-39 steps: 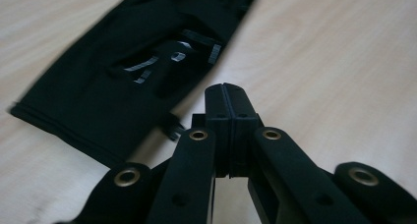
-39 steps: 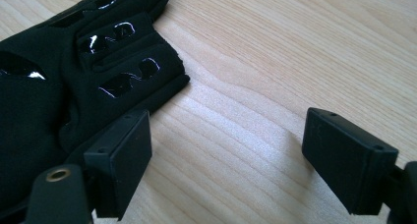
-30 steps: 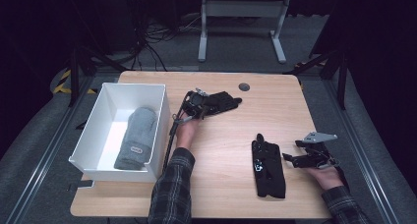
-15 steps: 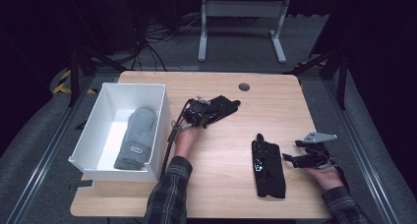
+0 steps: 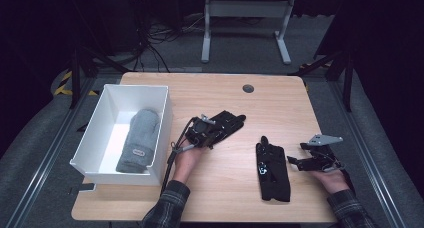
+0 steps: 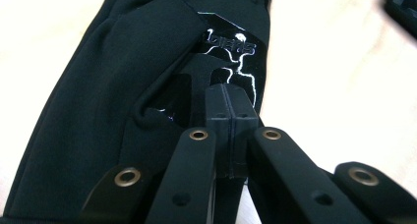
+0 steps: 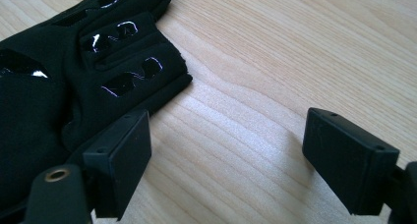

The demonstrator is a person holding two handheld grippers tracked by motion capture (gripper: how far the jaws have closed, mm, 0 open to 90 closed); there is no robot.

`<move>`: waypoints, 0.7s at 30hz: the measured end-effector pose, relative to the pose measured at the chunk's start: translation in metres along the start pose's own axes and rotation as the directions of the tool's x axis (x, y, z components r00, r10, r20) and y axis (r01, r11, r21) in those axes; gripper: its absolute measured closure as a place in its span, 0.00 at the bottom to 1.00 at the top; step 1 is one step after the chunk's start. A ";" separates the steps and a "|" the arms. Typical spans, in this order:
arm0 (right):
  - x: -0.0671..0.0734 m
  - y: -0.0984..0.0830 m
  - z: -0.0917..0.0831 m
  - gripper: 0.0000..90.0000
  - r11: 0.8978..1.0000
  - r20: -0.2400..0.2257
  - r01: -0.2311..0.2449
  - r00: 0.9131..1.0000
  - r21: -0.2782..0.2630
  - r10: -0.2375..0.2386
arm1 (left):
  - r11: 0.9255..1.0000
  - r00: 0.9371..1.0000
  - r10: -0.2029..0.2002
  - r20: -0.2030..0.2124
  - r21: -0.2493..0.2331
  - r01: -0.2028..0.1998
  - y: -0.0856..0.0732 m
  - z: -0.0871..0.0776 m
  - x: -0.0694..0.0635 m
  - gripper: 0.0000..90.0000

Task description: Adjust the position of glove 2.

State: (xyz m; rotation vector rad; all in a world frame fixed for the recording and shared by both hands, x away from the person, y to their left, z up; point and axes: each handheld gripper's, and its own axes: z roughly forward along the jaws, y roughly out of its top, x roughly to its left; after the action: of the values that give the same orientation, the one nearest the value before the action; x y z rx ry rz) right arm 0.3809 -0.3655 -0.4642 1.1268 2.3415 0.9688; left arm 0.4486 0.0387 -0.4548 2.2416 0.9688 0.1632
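A black glove [image 5: 227, 123] with a lightning print [image 6: 123, 86] lies near the middle of the wooden table [image 5: 280, 108]. My left gripper [image 5: 209, 132] [image 6: 228, 108] is shut on its cuff end, with the pads pressed together on a fold of fabric. A second black glove [image 5: 272, 173] [image 7: 74, 76] lies flat nearer the front right. Just right of it rests my right gripper [image 5: 296, 161] [image 7: 226, 150], low over the wood and open. Bare table lies between its pads, and its left pad sits at the glove's edge.
A white box [image 5: 166, 119] stands on the table's left side with a grey mitten [image 5: 139, 138] inside. A dark round grommet [image 5: 248, 88] marks the far edge. Table legs and cables lie on the floor beyond.
My left gripper has come toward the person's side of the table, drawing the black glove with it. The right gripper and the second glove have stayed put.
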 end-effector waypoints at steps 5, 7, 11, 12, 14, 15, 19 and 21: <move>0.000 0.000 0.000 0.21 1.000 0.000 0.000 1.000 0.000 0.000 | 1.000 0.999 0.019 0.028 0.013 -0.020 -0.011 -0.007 -0.015 1.00; 0.000 0.000 0.000 0.21 1.000 0.000 0.000 1.000 0.000 0.000 | 0.999 0.999 0.031 0.040 0.017 -0.032 -0.015 -0.009 -0.021 1.00; 0.000 0.000 0.000 0.21 1.000 -0.001 0.000 1.000 -0.001 0.000 | 0.998 0.997 0.047 0.066 0.030 -0.049 -0.023 -0.014 -0.034 1.00; 0.000 0.000 0.000 0.21 1.000 0.000 0.001 1.000 0.000 -0.001 | 0.998 0.996 0.054 0.068 0.031 -0.056 -0.025 -0.014 -0.037 1.00; 0.000 0.000 0.000 0.21 1.000 0.000 0.001 1.000 0.000 -0.001 | 0.997 0.995 0.060 0.078 0.034 -0.062 -0.028 -0.016 -0.042 1.00; 0.000 0.000 0.000 0.21 1.000 0.001 0.001 1.000 0.000 -0.001 | 0.997 0.994 0.065 0.084 0.037 -0.069 -0.029 -0.017 -0.043 1.00; 0.000 0.000 0.000 0.21 1.000 0.001 0.001 1.000 0.000 -0.001 | 0.996 0.990 0.080 0.113 0.040 -0.085 -0.034 -0.018 -0.053 1.00; 0.000 0.000 0.000 0.21 1.000 0.000 0.000 1.000 0.000 0.000 | 0.994 0.988 0.091 0.128 0.040 -0.097 -0.035 -0.018 -0.058 1.00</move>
State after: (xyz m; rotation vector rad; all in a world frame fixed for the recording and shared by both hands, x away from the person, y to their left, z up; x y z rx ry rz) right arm 0.3809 -0.3654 -0.4642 1.1264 2.3416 0.9680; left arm 0.3798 0.0256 -0.4545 2.3112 0.8083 0.0407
